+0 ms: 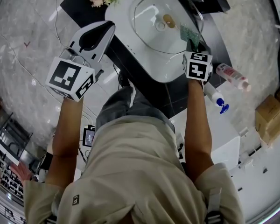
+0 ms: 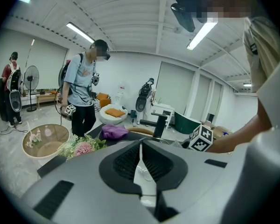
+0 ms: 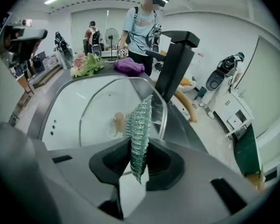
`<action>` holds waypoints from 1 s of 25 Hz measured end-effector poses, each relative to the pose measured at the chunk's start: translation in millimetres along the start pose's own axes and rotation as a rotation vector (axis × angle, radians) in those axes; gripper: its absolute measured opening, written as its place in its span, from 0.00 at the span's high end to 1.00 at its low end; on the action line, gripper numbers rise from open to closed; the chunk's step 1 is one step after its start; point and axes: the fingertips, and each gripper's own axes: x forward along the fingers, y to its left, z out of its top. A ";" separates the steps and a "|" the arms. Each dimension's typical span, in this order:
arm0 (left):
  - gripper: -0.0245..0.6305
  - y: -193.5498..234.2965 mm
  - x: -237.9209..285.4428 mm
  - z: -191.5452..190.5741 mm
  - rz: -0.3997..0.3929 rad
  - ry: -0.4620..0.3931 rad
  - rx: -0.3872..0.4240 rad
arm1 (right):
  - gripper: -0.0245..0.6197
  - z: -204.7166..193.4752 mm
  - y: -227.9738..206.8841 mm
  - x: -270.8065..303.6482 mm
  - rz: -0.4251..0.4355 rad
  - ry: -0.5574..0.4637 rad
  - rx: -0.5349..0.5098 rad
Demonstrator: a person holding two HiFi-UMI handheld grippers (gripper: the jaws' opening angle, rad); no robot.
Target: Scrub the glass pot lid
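Right now: scrubber clamped, lid just ahead of my right hand.

Nearest me, my right gripper [image 3: 139,161] has its jaws closed tight on a green mesh scrubber [image 3: 137,122], which stands edgewise between them. My left gripper [image 2: 140,154] sits off to the left of the white sink [image 3: 60,120], jaws pressed together on nothing (so it steadies nothing). Just ahead of and below the scrubber, the glass pot lid [image 3: 95,108] lies in the sink, its knob [image 3: 117,120] showing at the middle. Its right-hand rim is closest to the mesh, though I cannot tell whether they touch. I judge the right hand is the nearer one to work, pushing forward and down onto the glass. Beyond the lid stands the black tap [image 3: 175,64], then flowers [image 3: 86,64].
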 end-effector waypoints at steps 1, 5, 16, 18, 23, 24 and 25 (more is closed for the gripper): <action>0.92 0.5 -0.2 0.6 0.000 -0.002 0.002 | 0.83 3.9 -7.3 -0.3 -0.015 -0.009 0.003; 0.92 2.4 -0.7 1.8 -0.002 -0.012 0.007 | 0.83 23.2 -26.6 -2.0 -0.053 -0.040 0.029; 0.92 16.5 -11.5 -10.7 0.032 -0.009 -0.018 | 0.83 98.3 -15.2 24.8 -0.056 -0.126 0.001; 0.92 20.3 -15.0 -13.9 0.042 -0.005 -0.024 | 0.83 108.5 -0.5 36.2 -0.036 -0.128 -0.013; 0.92 25.9 -23.2 -23.3 0.065 0.004 -0.041 | 0.83 126.7 47.1 60.9 0.007 -0.130 -0.092; 0.92 26.3 -24.6 -25.4 0.069 0.010 -0.046 | 0.83 125.9 57.9 65.8 0.017 -0.122 -0.115; 0.92 26.7 -25.8 -27.4 0.073 0.015 -0.052 | 0.83 123.1 68.7 70.7 0.026 -0.108 -0.139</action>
